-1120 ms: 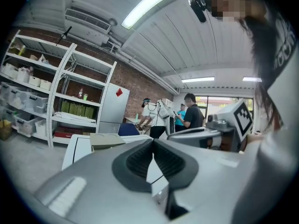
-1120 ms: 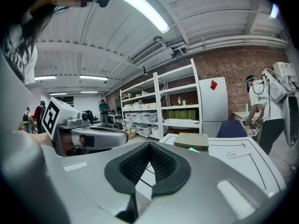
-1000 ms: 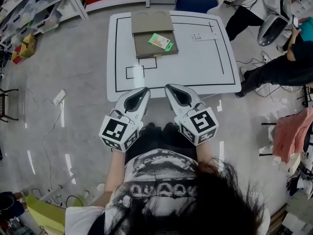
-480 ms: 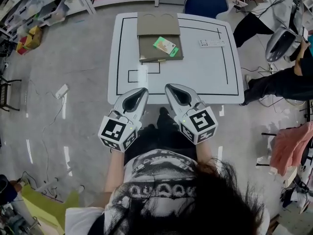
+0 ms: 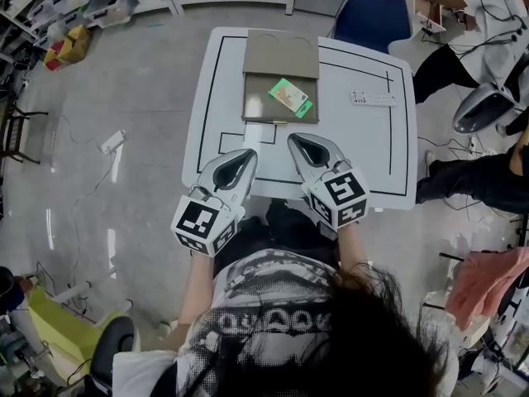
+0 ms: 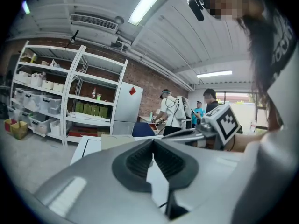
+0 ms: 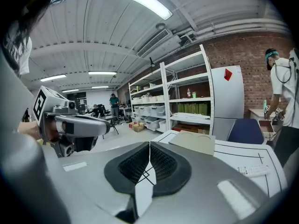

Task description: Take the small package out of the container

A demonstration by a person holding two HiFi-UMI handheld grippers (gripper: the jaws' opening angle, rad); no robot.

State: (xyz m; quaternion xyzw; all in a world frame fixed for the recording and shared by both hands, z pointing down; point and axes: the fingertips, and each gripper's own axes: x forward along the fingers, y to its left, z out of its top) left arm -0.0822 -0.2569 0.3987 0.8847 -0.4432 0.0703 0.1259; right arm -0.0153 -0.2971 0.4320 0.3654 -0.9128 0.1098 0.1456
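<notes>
At the near edge of the white table (image 5: pixel 364 143), the left gripper (image 5: pixel 247 153) and right gripper (image 5: pixel 296 140) are held side by side, jaws pressed together, nothing gripped. The small package (image 5: pixel 291 97) is seen lying in the open flat container (image 5: pixel 258 106) at the far side, well apart from both. The reach is judged not yet begun, so the jaws are kept closed.
</notes>
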